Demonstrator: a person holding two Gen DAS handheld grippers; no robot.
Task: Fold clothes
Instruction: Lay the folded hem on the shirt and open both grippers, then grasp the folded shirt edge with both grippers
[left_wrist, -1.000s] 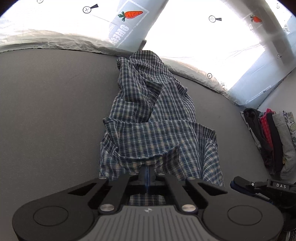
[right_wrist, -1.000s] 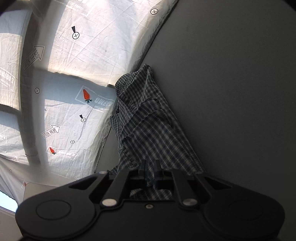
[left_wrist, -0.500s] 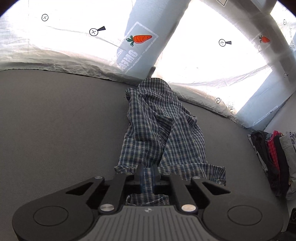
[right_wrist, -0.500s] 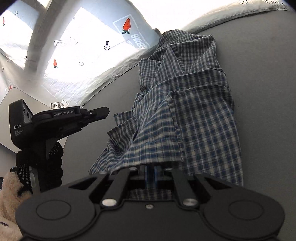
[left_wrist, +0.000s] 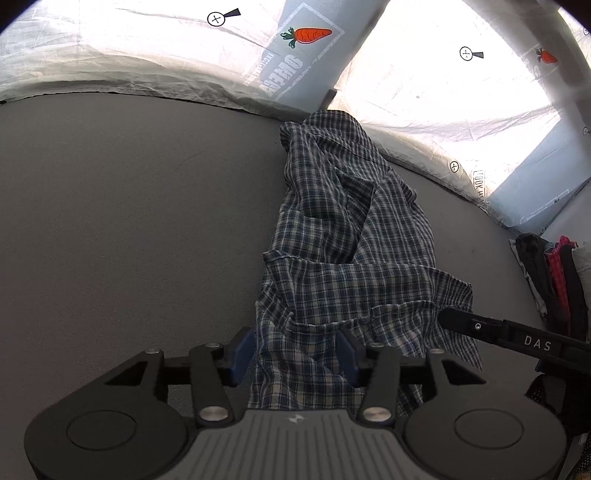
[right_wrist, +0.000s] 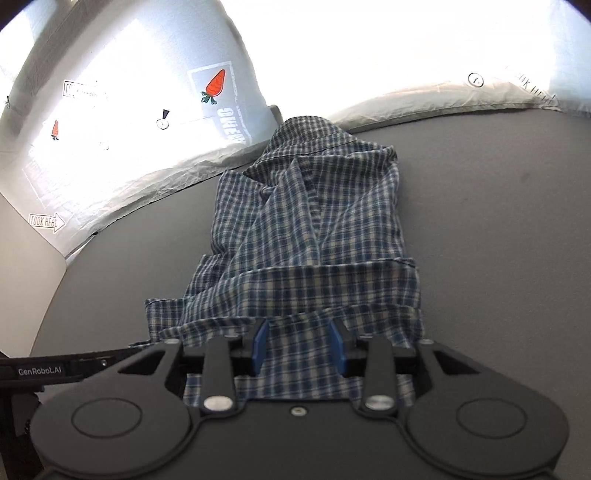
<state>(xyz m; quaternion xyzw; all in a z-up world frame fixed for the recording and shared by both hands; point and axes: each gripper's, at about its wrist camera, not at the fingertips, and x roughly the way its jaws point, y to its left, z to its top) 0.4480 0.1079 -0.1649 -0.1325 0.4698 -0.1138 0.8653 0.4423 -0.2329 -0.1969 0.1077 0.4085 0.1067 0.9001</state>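
Two open grippers over a half-folded plaid shirt on a grey table.

The left gripper (left_wrist: 295, 354) and right gripper (right_wrist: 299, 347) both have jaws spread, gripping nothing, likely having laid the hem of the plaid shirt (right_wrist: 310, 236) over at frame centre. The grey table (left_wrist: 129, 221) meets white printed sheeting (left_wrist: 110, 55) along the top; piled clothes (left_wrist: 554, 277) sit at right.

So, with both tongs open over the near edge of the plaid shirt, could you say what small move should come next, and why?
Probably draw both tongs back clear of the shirt. The left tongs and right tongs both stand open, straddling the folded near edge of the plaid shirt, which lies on the grey table, so nothing is gripped.
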